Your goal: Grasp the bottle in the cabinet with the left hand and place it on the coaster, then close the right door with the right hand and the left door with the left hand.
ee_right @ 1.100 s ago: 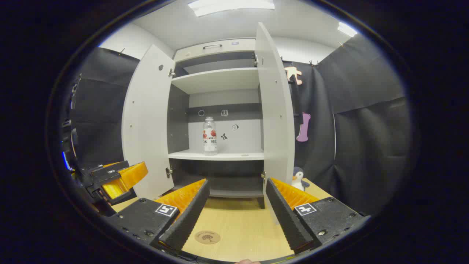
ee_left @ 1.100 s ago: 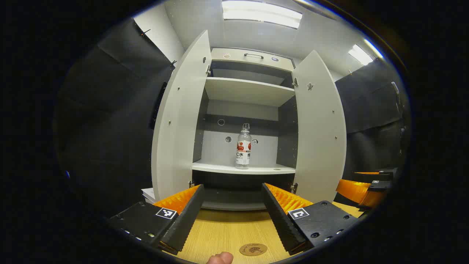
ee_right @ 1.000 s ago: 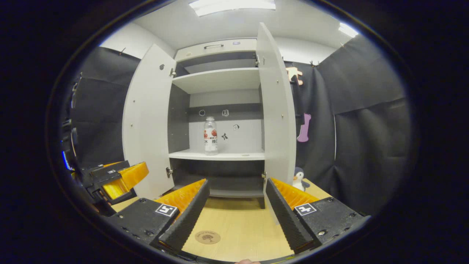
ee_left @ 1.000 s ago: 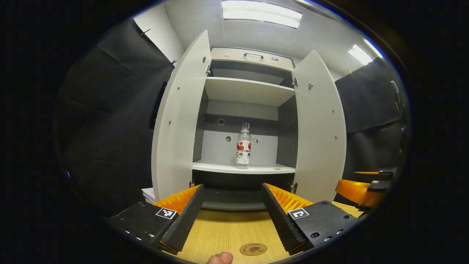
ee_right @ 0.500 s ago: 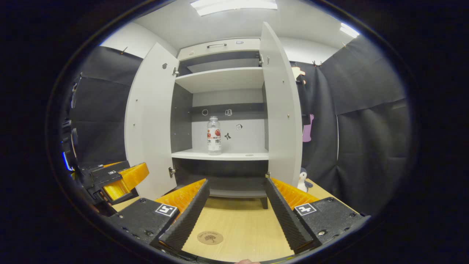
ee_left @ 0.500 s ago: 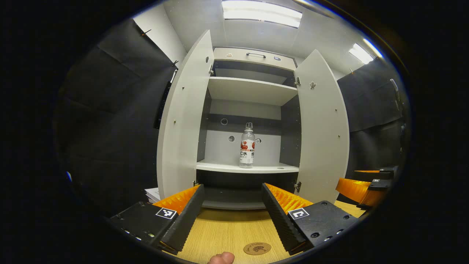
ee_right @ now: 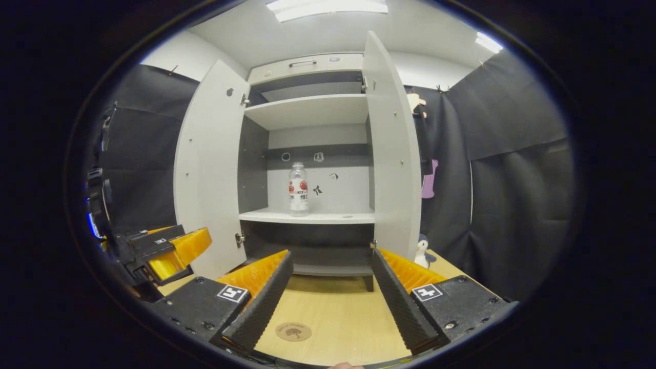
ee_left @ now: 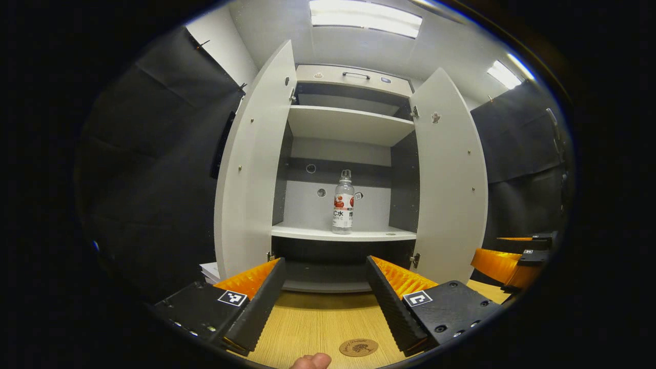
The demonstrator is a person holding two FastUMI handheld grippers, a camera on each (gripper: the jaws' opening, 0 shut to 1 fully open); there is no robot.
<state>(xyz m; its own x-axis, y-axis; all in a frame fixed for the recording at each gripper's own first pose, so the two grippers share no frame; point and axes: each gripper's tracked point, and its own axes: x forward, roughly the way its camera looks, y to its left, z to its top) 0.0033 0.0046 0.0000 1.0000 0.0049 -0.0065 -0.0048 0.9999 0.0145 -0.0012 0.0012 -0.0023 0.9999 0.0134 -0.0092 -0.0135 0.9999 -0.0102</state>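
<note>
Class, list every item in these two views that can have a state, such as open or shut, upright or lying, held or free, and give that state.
White cabinet's left door: open.
White cabinet's right door: open.
Clear plastic bottle with red label: upright on the middle shelf, free.
Round brown coaster: on the wooden table, bare.
Left gripper: open, empty.
Right gripper: open, empty.

Clear bottle (ee_left: 343,202) upright on cabinet shelf (ee_left: 343,234) (both doors (ee_left: 246,174) open); round coaster (ee_left: 359,347) on table.
</note>
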